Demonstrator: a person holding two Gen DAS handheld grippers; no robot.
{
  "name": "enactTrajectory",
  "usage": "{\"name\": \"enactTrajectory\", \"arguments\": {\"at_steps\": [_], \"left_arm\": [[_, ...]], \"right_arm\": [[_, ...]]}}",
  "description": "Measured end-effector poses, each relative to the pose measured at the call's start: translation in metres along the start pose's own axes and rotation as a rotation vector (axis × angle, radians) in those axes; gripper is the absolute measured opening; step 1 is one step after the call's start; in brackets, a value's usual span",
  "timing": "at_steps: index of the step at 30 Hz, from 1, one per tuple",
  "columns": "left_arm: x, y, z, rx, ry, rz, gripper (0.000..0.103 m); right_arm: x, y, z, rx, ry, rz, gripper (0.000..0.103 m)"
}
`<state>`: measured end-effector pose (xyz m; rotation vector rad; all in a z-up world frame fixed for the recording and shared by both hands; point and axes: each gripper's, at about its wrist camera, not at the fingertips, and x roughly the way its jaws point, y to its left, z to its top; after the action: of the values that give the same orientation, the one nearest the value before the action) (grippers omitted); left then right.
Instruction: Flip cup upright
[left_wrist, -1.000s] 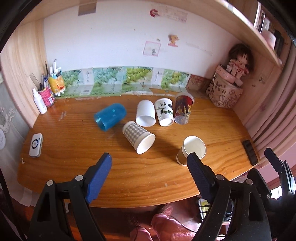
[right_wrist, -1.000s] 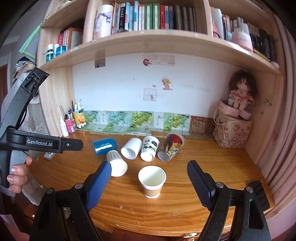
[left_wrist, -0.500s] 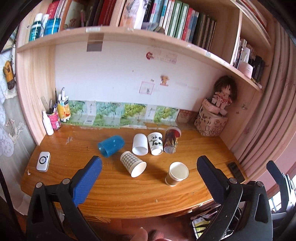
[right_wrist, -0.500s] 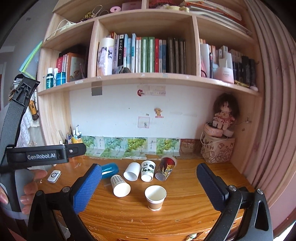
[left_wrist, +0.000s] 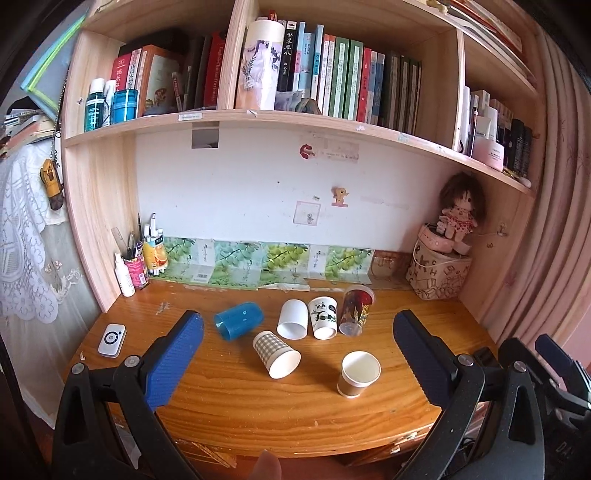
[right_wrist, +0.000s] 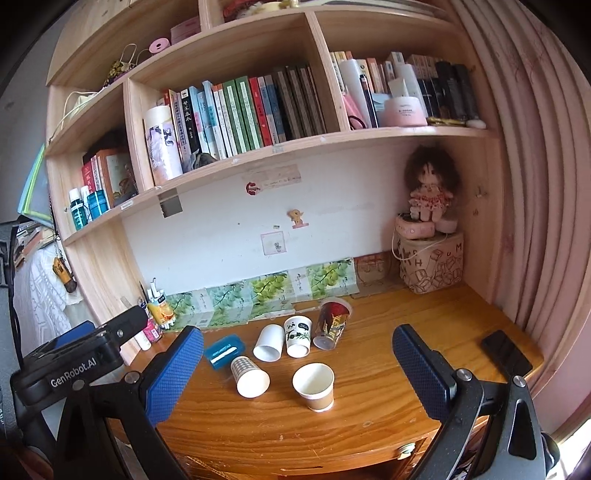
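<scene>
A brown paper cup (left_wrist: 358, 373) (right_wrist: 314, 386) stands upright near the desk's front. Several cups lie on their sides behind it: a checked cup (left_wrist: 276, 353) (right_wrist: 248, 376), a blue plastic cup (left_wrist: 238, 320) (right_wrist: 224, 350), a plain white cup (left_wrist: 292, 319) (right_wrist: 268, 343), a panda cup (left_wrist: 324, 317) (right_wrist: 297, 335) and a red printed cup (left_wrist: 355, 312) (right_wrist: 331, 324). My left gripper (left_wrist: 295, 363) is open and empty, held back from the desk's front edge. My right gripper (right_wrist: 297, 373) is open and empty, also well short of the cups.
A wooden desk (left_wrist: 229, 406) sits under bookshelves. A pen holder (left_wrist: 136, 266) stands at the back left, a white device (left_wrist: 112, 334) at the left. A basket with a doll (left_wrist: 439, 273) is at the back right. A black phone (right_wrist: 506, 352) lies at the right edge.
Both grippers have pulled back and tilted up from the desk, so the cups look smaller and the bookshelves have come into view. The cups have not moved.
</scene>
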<state>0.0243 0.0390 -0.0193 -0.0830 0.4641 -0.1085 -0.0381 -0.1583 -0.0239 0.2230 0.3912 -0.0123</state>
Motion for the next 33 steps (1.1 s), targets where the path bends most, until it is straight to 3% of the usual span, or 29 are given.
{"name": "enactTrajectory", "arguments": {"at_steps": [9,21,33], "left_arm": [[0.001,-0.011,0.002,-0.022,-0.081,0.03,0.103],[0.022,-0.007,0.005,-0.096,-0.081,0.11,0.103],[0.035,-0.014,0.012,-0.076,-0.116,0.128,0.103]], "right_arm": [[0.019,-0.007,0.005,-0.037,0.004,0.049,0.103],[0.053,-0.009,0.012,-0.092,0.031,0.102,0.103],[0.081,-0.01,0.019,-0.114,0.042,0.129,0.103]]}}
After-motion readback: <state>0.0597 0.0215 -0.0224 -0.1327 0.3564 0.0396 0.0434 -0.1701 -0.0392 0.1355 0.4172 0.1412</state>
